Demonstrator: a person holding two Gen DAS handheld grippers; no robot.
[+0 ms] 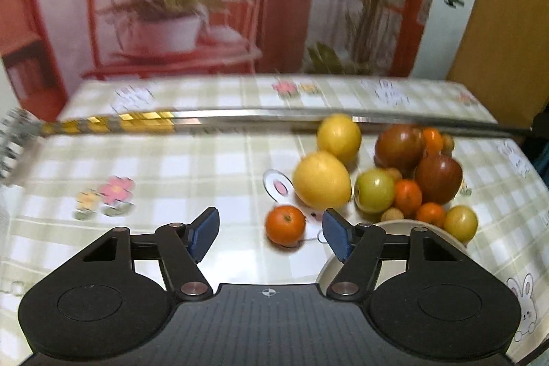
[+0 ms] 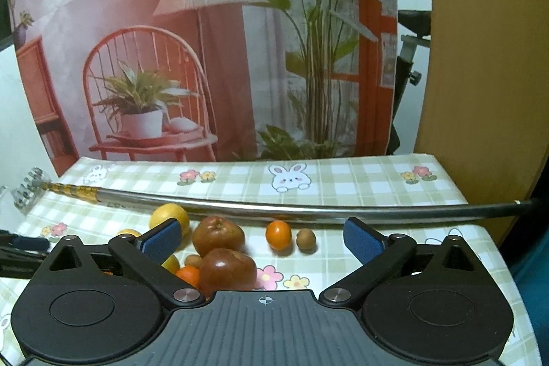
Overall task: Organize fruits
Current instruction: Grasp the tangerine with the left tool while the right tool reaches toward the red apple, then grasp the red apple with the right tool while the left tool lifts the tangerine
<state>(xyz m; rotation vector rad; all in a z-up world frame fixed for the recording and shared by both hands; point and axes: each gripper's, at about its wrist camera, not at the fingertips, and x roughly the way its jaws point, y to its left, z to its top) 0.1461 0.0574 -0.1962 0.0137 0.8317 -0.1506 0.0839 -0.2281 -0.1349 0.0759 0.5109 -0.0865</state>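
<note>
We see the left gripper (image 1: 271,234) jaws wide open, empty, a tangerine (image 1: 285,225) between them on the desk (image 1: 171,167), right gripper (image 2: 262,237) jaws likewise open, empty, above two brown-red apples (image 2: 226,268).

right tool (image 2: 262,237) open, empty | fruits (image 2: 223,251) below on table (image 2: 343,180) | rod (image 2: 274,210) behind

My left camera looks low over the table toward the metal rod (image 1: 260,117); my right sits nearer it (image 2: 274,210), sharing the fruit beside it.
</note>
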